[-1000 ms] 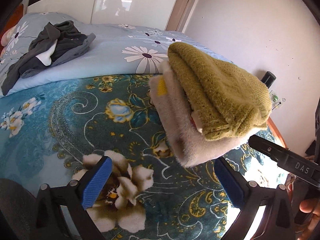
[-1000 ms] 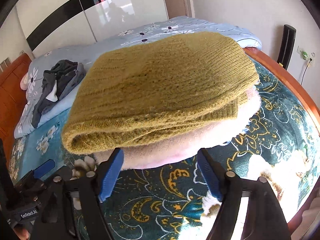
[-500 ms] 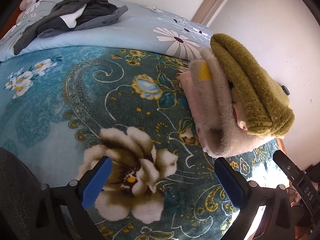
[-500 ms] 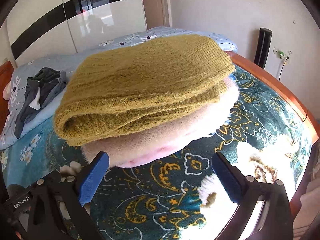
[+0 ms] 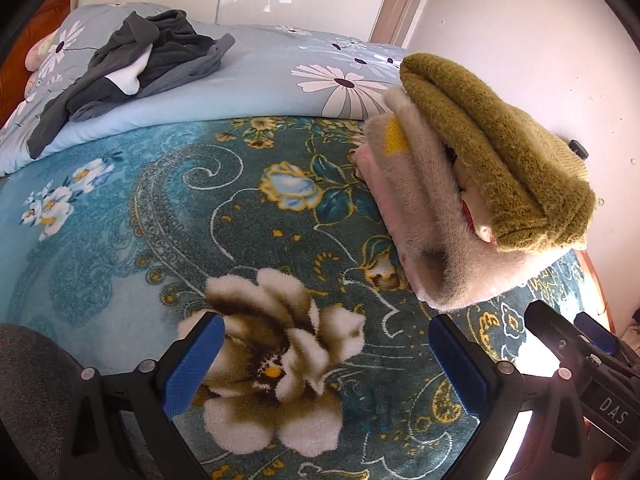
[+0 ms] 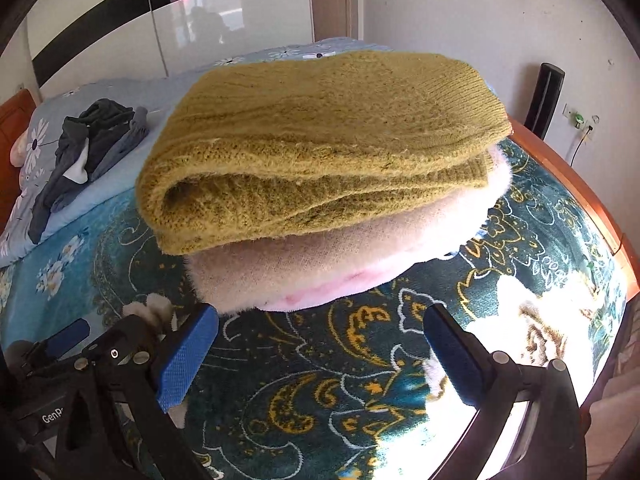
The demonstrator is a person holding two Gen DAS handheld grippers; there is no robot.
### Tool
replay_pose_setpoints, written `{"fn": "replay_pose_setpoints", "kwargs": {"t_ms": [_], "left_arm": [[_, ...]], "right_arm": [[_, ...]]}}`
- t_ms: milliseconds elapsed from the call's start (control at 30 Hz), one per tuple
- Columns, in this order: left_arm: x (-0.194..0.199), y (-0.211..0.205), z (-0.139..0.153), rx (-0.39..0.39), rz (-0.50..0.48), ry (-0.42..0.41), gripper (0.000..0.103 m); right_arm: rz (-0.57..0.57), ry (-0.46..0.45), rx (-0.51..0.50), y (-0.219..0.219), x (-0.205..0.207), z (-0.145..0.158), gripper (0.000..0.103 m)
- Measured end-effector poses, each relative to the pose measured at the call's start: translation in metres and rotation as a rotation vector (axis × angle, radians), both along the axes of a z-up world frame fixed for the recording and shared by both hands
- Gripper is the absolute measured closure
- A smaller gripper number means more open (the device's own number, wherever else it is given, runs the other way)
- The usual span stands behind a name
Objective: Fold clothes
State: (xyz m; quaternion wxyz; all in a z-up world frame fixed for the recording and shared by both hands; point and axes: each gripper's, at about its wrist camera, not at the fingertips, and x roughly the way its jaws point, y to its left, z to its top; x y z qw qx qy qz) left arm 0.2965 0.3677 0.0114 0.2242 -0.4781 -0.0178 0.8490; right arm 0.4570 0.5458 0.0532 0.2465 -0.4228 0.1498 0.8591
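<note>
A folded olive-green knit sweater (image 6: 320,152) lies on top of a folded fluffy pale pink garment (image 6: 320,272) on the teal floral blanket (image 6: 320,392). The stack also shows in the left wrist view, the sweater (image 5: 492,152) above the pink garment (image 5: 424,216), at the right. My left gripper (image 5: 326,360) is open and empty, low over the blanket, left of the stack. My right gripper (image 6: 320,350) is open and empty, just in front of the stack. A crumpled dark grey garment (image 5: 136,64) lies on the pale blue duvet (image 5: 260,80) at the back.
The bed's wooden edge (image 6: 580,192) runs along the right, with a wall and socket (image 6: 578,118) beyond. A white wardrobe (image 6: 200,32) stands behind the bed. The right gripper's body (image 5: 592,372) shows at the lower right of the left wrist view.
My right gripper has opened wide and drawn back a little from the stack. My left gripper has stayed open and shifted its view over the blanket. The stack has stayed put.
</note>
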Motion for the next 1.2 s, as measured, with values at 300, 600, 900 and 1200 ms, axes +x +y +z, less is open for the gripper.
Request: {"fn": "replay_pose_setpoints", "kwargs": {"t_ms": [300,600,900,1200], "left_arm": [[-0.001,0.001,-0.004,-0.005,-0.010,-0.024,0.000],[0.001,0.004,-0.005,-0.003,-0.035,-0.033,0.000],[-0.001,0.004,-0.008,0.012,-0.039,-0.062,0.000],[-0.003,0.002,-0.013,0.032,-0.042,-0.101,0.000]], "right_arm": [[-0.020,-0.007,-0.025,0.000,-0.001,-0.002,0.001],[-0.073,-0.025,0.011,-0.001,0.005,0.004,0.001],[-0.091,-0.057,0.054,-0.004,0.006,0.009,0.001],[-0.105,-0.076,0.078,-0.007,0.007,0.011,0.001]]}}
